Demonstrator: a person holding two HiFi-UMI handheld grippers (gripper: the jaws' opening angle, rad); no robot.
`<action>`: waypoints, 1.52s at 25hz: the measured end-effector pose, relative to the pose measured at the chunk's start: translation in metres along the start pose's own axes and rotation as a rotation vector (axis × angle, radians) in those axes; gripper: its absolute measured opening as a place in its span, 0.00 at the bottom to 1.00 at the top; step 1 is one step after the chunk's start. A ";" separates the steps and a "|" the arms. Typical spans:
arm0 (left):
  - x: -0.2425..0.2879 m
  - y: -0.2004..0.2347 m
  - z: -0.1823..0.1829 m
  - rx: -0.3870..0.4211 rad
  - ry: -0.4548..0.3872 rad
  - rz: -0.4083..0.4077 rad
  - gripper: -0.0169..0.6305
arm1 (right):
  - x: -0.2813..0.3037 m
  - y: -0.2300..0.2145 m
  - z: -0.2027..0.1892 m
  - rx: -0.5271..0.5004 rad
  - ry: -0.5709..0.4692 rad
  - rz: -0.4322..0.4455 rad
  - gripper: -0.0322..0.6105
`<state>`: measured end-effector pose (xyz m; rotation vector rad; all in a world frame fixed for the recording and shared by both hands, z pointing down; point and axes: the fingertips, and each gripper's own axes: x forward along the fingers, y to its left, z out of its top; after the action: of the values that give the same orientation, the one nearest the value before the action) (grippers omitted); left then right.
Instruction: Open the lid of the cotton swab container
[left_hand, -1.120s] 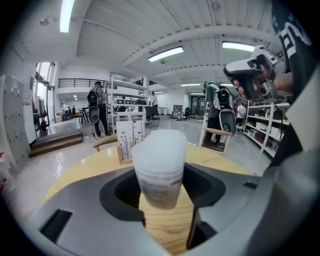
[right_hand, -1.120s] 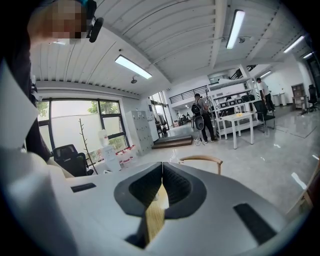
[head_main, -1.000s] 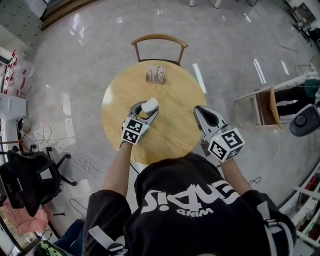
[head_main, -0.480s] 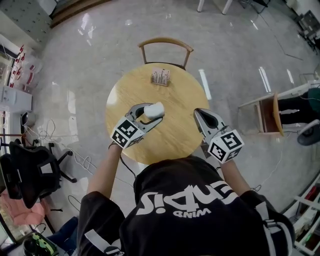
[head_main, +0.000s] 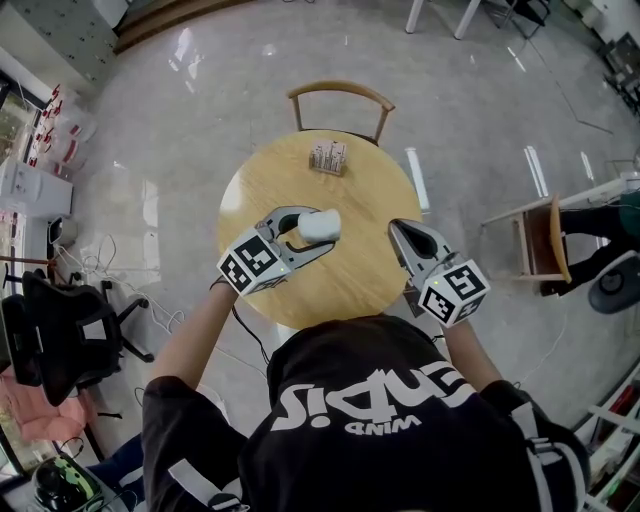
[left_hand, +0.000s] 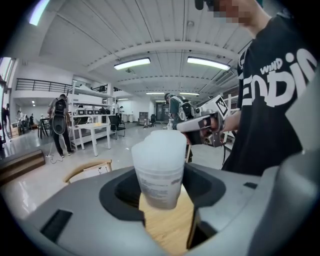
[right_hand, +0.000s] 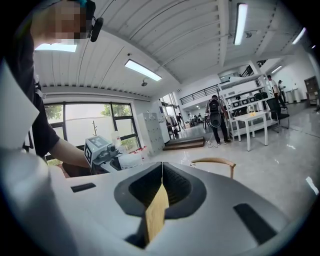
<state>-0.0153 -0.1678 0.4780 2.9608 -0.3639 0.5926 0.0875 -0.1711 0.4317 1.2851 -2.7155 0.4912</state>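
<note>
The cotton swab container, a translucent white tub with its lid on, is held between the jaws of my left gripper, lifted above the round wooden table. In the left gripper view the container stands upright between the jaws, with the printed label low on its side and the table showing beneath it. My right gripper hovers over the table's right side, shut with nothing in it, its tips a short way right of the container. In the right gripper view the jaws meet in a thin line at my right gripper.
A small wooden holder stands at the table's far edge. A wooden chair sits just beyond it. Another chair stands to the right, and cables and an office chair lie on the floor to the left.
My left gripper has risen with the container and turned its tips to the right, toward the right gripper. The right gripper has stayed in place.
</note>
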 end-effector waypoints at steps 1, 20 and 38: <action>0.001 -0.001 0.001 -0.006 -0.002 0.000 0.41 | 0.000 0.000 0.000 -0.002 -0.002 0.004 0.05; 0.005 -0.019 -0.001 0.009 -0.008 -0.018 0.41 | -0.001 0.037 0.000 -0.219 0.044 0.310 0.41; 0.004 -0.025 0.014 0.026 -0.019 -0.033 0.41 | 0.025 0.054 0.020 -0.280 0.067 0.548 0.43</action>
<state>0.0002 -0.1463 0.4653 2.9928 -0.3114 0.5695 0.0309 -0.1636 0.4049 0.4437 -2.9222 0.1717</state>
